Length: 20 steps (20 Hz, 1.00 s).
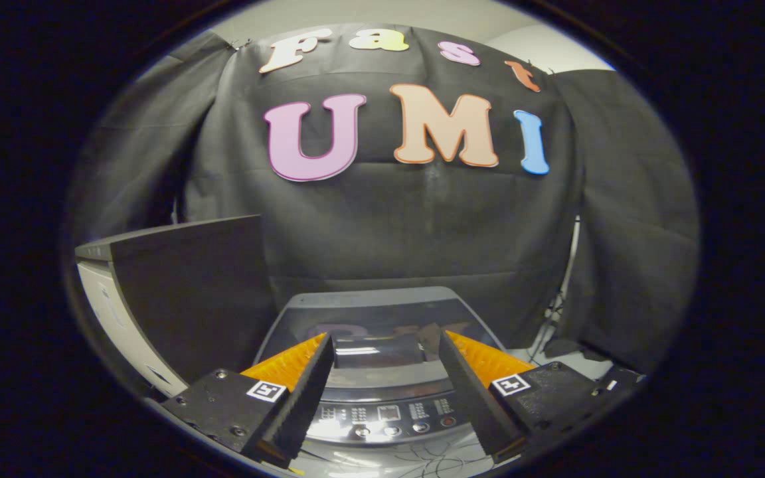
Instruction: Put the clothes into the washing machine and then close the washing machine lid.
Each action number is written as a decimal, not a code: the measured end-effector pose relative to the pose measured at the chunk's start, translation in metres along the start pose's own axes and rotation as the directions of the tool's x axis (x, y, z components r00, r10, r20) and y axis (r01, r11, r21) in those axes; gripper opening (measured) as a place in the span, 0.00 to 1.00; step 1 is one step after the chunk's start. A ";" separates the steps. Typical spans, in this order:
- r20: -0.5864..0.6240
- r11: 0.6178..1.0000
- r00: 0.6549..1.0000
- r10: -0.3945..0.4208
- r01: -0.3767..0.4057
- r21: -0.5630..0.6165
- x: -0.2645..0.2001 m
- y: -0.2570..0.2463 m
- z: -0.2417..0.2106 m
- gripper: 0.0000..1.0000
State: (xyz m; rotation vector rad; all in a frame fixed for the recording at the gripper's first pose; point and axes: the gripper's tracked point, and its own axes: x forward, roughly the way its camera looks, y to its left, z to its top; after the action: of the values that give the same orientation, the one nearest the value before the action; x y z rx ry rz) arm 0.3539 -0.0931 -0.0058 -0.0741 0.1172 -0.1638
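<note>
A top-loading washing machine (382, 398) stands just below and ahead of my fingers. Its glossy dark lid (369, 317) lies flat over the tub and mirrors the wall behind it. The control panel (389, 415) with its row of buttons runs along the near side, between the bases of my fingers. My gripper (386, 338) hovers above the lid, open, with a wide gap and nothing between its fingers.
Left of the machine, a tall dark panel (190, 292) rests on a white cabinet (113, 318), reaching higher than the lid. Black cloth hangs close behind the machine. At the right, a stand's legs and cables (555, 318) sit on the pale floor.
</note>
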 end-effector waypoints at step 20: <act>0.161 0.990 0.977 0.137 -0.140 0.005 -0.158 0.054 0.065 0.97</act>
State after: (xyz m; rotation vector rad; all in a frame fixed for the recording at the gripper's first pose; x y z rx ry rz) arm 0.2155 -0.0093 0.0716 -0.0627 -0.0401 -0.0193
